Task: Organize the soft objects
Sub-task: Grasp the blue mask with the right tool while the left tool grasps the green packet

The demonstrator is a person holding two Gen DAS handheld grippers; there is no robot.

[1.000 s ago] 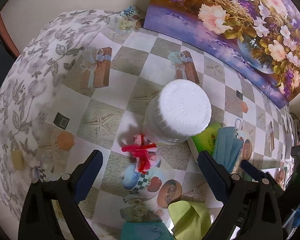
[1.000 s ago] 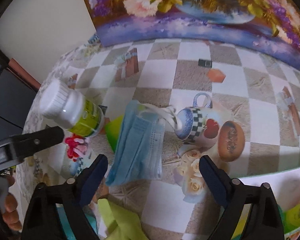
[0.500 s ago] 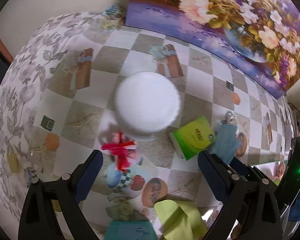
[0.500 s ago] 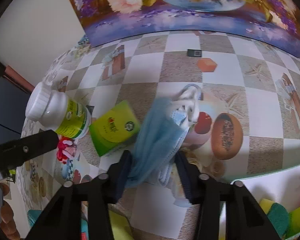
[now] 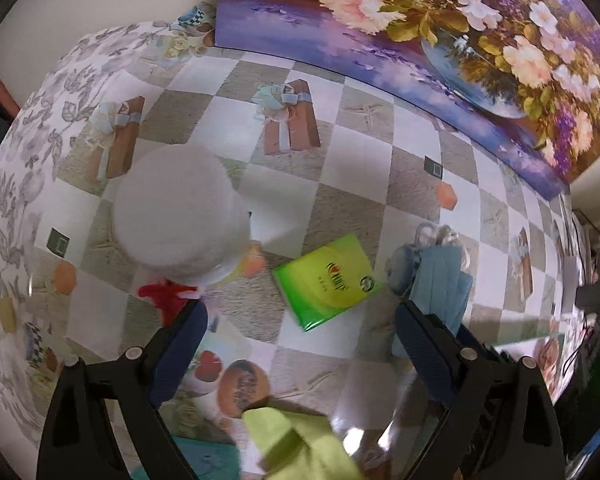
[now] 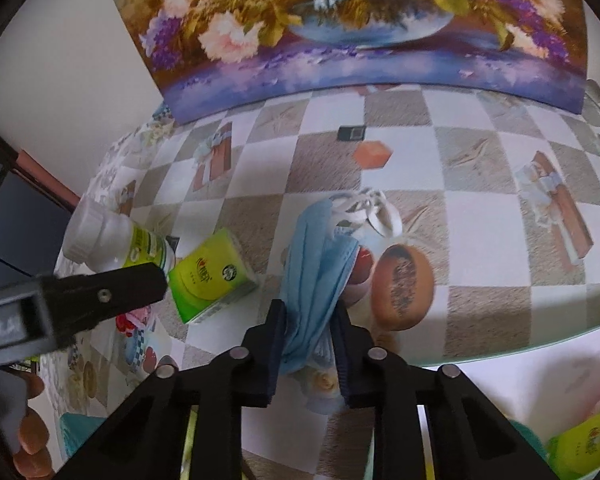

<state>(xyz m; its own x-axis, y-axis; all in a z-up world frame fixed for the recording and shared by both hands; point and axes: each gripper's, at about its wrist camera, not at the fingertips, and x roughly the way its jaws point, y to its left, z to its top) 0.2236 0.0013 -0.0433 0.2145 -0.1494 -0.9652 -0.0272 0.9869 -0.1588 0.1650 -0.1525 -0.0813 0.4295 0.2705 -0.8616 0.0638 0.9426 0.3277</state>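
**Right fingers pinch the face mask; left still empty**

Left wrist view: left gripper (image 5: 300,334) fingers wide, nothing between them. Green tissue pack (image 5: 327,281) lies flat on the tabletop (image 5: 352,168) just ahead of the fingers, between them, long axis slanted across the gap. White-capped bottle (image 5: 180,210) stands ahead-left, blurred, near the tabletop's left edge; a red fuzzy item (image 5: 166,294) at its base, beside the left finger. Blue face mask (image 5: 444,280) ahead of the right finger. Yellow-green cloth (image 5: 296,446) at the near edge.

Right wrist view: right gripper (image 6: 309,340) jaws have just been closing; fingers now narrow, pinching the face mask's near end. Mask's long axis runs away from the fingers toward the flower painting (image 6: 360,28); ear loops (image 6: 374,208) at the far end. Tissue pack just left of it, apart. No container seen. Left gripper is nearer the tissue pack, probably the next soft item.
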